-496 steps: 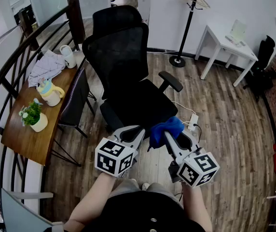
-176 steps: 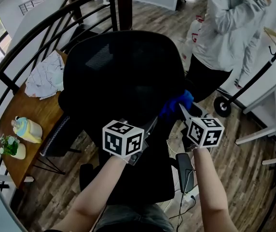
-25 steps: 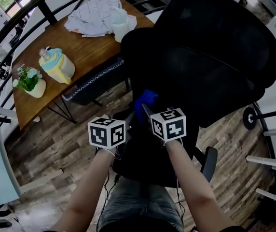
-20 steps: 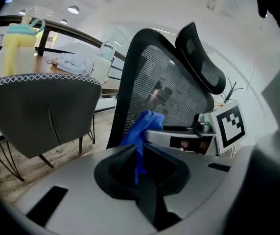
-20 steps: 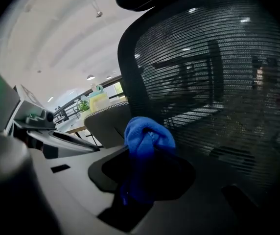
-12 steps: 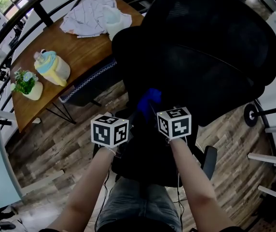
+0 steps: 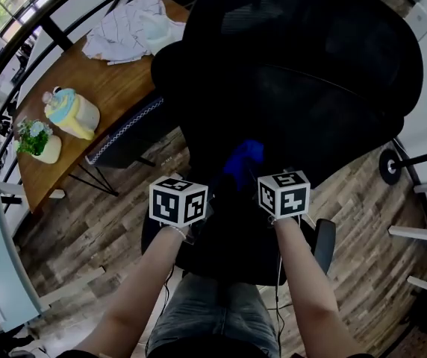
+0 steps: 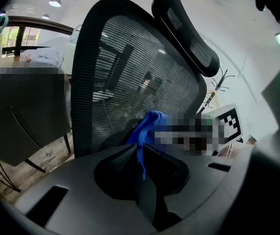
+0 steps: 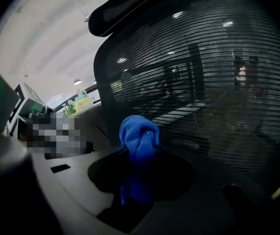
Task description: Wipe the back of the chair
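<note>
Noted right tongs (image 9: 139, 153) clenched on a blue cloth (image 9: 139, 133), bunched and standing up past the jaw tips. Found the cloth low on the mesh chair back (image 9: 203, 82), against it or just in front. Cannot tell contact from any view. Logged a curved dark headrest (image 9: 130, 11) above the back.

Read left tongs (image 8: 139, 158) as closed, jaws together with only a thin slit. Saw a thin blue streak in that slit. Cannot tell whether caught there or merely seen beyond. Nothing plainly gripped. Placed this pair just beside the right pair, low behind the same chair back.

From head view, located both marker cubes side by side, left cube (image 7: 178, 201) and right cube (image 7: 284, 194), each ahead of a bare forearm. Located the cloth ahead of the right cube, against the black bulk of the chair filling the upper frame.

Recorded a wooden worktop (image 7: 116, 88) left of the chair, carrying crumpled white fabric (image 7: 124, 32), a yellow-and-teal jug (image 7: 70, 112) and a small potted plant (image 7: 34, 140). Noted a second dark chair (image 7: 128, 133) at the worktop edge, between worktop and task chair. Logged plank floor (image 7: 86, 222) below and a dark curved railing (image 7: 42, 32) beyond the worktop.
</note>
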`<state>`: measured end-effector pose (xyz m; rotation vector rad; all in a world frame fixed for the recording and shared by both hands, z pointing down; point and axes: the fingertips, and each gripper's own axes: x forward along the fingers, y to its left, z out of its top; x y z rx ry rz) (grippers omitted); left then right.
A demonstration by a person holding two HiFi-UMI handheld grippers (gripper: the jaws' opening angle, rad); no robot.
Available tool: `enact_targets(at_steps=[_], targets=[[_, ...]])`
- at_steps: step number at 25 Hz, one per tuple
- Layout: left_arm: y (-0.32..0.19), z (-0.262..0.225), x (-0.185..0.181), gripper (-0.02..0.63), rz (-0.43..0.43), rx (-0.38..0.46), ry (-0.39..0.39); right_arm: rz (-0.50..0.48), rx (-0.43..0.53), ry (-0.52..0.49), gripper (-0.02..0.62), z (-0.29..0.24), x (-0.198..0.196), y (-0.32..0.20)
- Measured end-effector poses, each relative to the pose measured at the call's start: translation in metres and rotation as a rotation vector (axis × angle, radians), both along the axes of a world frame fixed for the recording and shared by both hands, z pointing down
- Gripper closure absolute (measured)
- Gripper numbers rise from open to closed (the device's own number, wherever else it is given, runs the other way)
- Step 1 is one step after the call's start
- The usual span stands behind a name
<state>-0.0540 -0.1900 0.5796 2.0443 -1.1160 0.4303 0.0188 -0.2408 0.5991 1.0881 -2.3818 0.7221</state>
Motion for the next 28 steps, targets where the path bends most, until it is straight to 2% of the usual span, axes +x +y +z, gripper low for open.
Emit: enact_targets(at_steps=[6, 21, 28], targets=[[0.002, 0.007, 0.027, 0.555, 0.053, -0.021, -0.007, 0.078, -0.001, -0.005, 0.465, 0.002, 0.041, 0.001], [0.000, 0.011, 0.125, 0.555, 0.268, -0.026, -0.005, 0.344, 0.001, 0.007, 0.465, 0.009, 0.169, 0.011], [0.000, 0.008, 0.171, 0.555, 0.340, -0.020, 0.020, 0.421, -0.007, 0.032, 0.463, 0.014, 0.221, 0.015]])
